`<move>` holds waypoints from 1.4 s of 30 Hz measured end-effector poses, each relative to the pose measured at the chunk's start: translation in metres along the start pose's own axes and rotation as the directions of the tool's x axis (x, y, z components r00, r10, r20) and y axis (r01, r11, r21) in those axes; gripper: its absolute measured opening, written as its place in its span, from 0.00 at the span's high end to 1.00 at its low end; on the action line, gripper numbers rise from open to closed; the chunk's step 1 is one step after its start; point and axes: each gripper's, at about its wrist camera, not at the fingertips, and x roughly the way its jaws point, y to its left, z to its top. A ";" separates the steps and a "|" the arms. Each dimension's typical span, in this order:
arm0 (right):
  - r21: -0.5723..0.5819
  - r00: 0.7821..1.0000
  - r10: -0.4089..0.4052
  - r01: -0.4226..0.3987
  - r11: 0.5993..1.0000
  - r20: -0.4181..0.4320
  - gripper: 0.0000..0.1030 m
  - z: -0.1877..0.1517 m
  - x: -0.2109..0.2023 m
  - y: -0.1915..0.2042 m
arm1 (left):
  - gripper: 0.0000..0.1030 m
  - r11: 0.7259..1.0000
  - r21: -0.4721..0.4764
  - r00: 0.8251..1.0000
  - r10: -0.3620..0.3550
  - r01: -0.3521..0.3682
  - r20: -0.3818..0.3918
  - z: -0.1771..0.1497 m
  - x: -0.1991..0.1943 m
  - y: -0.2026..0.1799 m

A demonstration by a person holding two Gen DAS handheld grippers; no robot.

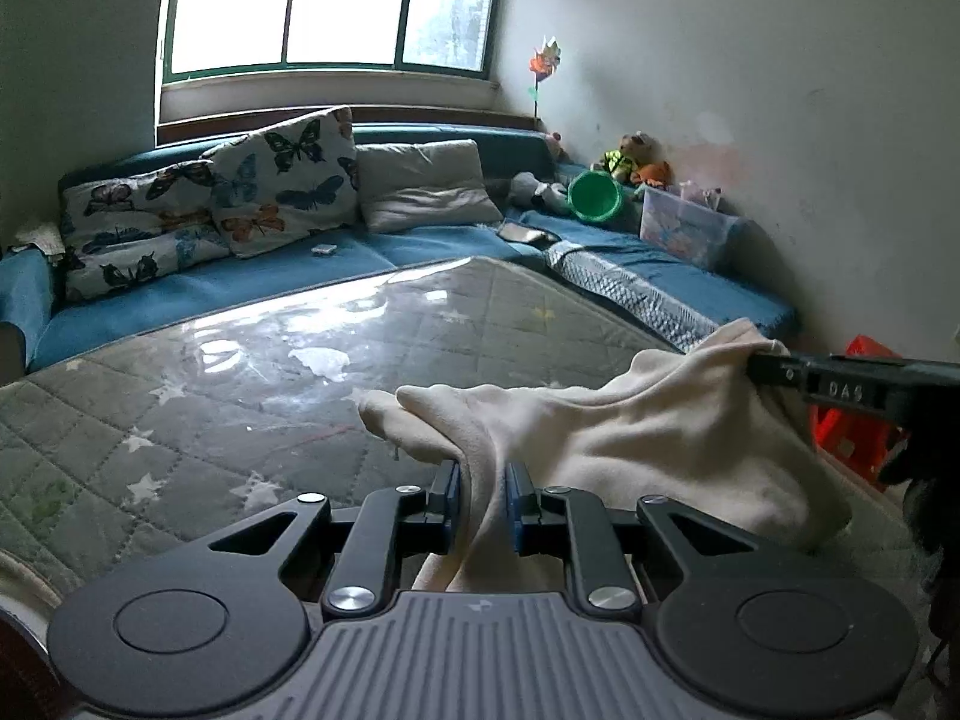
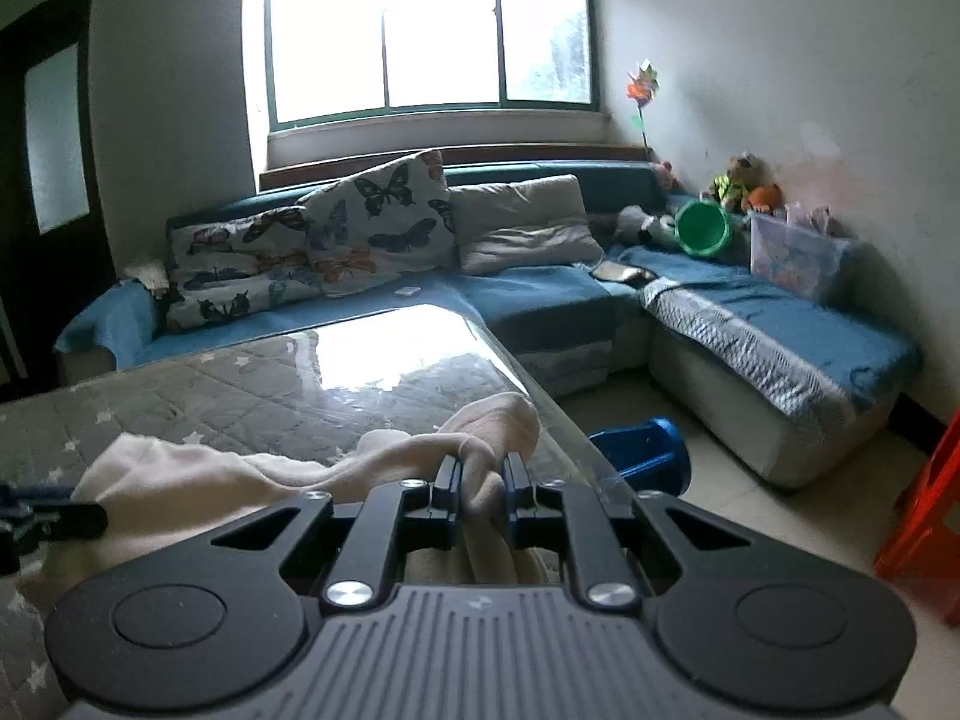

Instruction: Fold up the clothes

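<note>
Both claws pinch a cream garment (image 1: pixel 630 420): left claw (image 1: pixel 483 495) and right claw (image 2: pixel 483 489) apart, likely stretching it above the table (image 1: pixel 240 372) before folding.

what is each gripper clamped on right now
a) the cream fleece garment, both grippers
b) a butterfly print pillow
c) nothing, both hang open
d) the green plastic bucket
a: the left gripper pinches a fold of the cream fleece garment between its pads, and the right gripper pinches another bunch of it over the glass-topped table.
</note>
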 end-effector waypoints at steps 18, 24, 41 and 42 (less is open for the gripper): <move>0.238 0.988 0.152 -0.155 0.959 0.031 0.61 -0.008 -0.002 -0.057 | 0.77 1.000 0.014 1.000 0.006 -0.006 0.005 -0.011 -0.010 0.003; 0.283 0.970 0.236 -0.241 0.928 0.052 0.55 -0.015 0.003 -0.071 | 0.75 1.000 0.017 0.999 0.005 -0.006 0.036 -0.015 -0.029 0.005; 0.289 0.875 0.470 -0.482 0.827 0.114 0.48 0.003 -0.022 0.006 | 0.74 0.996 -0.038 0.992 0.088 -0.085 0.094 -0.032 -0.104 0.035; 0.291 0.862 0.492 -0.505 0.813 0.120 0.47 0.005 -0.023 0.016 | 0.73 0.994 -0.045 0.990 0.099 -0.095 0.103 -0.033 -0.111 0.038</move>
